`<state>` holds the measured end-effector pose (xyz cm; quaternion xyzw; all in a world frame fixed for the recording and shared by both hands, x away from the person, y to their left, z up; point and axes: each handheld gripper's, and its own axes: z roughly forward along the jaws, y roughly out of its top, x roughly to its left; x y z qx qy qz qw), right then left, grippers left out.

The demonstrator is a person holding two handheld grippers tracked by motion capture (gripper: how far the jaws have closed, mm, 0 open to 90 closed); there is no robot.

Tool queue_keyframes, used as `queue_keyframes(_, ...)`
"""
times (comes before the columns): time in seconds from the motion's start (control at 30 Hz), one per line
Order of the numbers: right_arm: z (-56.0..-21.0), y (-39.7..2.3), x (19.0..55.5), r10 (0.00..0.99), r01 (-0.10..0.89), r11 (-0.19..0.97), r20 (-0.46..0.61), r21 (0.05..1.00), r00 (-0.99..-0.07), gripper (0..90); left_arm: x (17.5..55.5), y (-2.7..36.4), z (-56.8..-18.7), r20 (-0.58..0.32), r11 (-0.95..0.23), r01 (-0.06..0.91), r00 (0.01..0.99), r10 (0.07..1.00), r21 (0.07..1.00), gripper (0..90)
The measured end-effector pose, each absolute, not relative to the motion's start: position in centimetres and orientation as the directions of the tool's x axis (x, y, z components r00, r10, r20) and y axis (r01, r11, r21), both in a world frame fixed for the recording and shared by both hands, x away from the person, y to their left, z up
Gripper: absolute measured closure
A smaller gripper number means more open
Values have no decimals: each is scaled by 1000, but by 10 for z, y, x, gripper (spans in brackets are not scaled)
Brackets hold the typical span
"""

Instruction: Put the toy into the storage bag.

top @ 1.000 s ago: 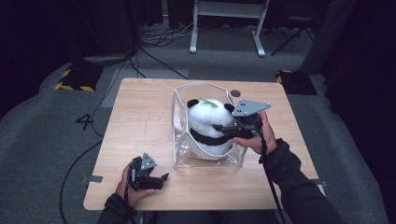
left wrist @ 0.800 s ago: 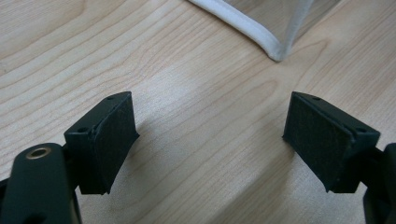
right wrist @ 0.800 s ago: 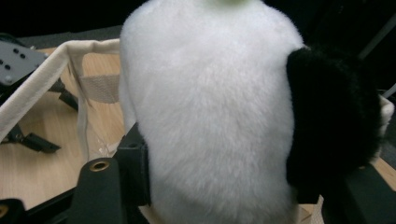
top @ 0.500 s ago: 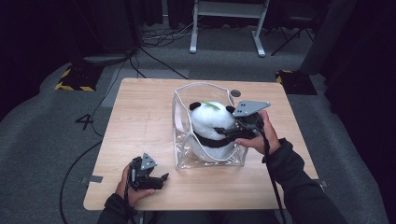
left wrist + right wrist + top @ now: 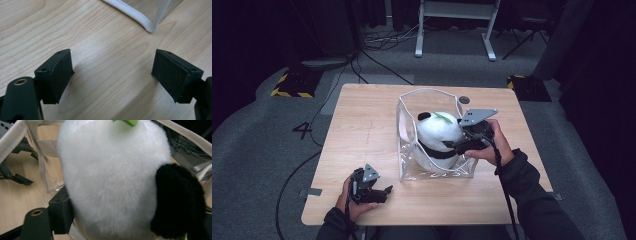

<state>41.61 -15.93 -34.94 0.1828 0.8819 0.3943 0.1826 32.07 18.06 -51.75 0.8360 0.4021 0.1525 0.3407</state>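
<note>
A light wooden table is seen from above, bearing at its centre a clear plastic bag with white piping, inside which a plush panda is seated upright, a green leaf on its head. The right gripper is held at the bag's right side, its jaws just opened further and set loosely about the panda's white body. The left gripper is rested on the near left of the table, jaws wide apart with nothing between them.

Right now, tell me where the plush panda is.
In the high view, the plush panda sits inside the clear bag at mid-table, beside the right gripper.
</note>
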Motion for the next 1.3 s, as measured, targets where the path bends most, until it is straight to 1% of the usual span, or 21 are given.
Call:
queue_keyframes(0.53, -347, -162, 413, 482, 185, 614, -179, 768, -858, 181, 321, 181, -517, -19, -445, 568, 630, 776, 692, 171)
queue_keyframes(0.67, -342, -165, 412, 487, 177, 597, -178, 782, -855, 183, 321, 181, -518, -19, -444, 569, 630, 776, 692, 171)
queue_keyframes(0.73, -337, -167, 410, 492, 166, 580, -180, 798, -852, 209, 321, 181, -517, -19, -445, 569, 630, 776, 692, 171)
queue_keyframes(0.8, -332, -170, 409, 502, 159, 549, -171, 821, -848, 200, 321, 181, -517, -19, -445, 569, 630, 776, 692, 170)
queue_keyframes(0.97, -331, -169, 407, 493, 147, 576, -198, 804, -847, 224, 321, 181, -518, -19, -444, 569, 630, 776, 692, 171)
queue_keyframes(1.3, -330, -169, 406, 493, 140, 584, -213, 800, -843, 222, 321, 181, -517, -19, -445, 568, 630, 776, 692, 170)
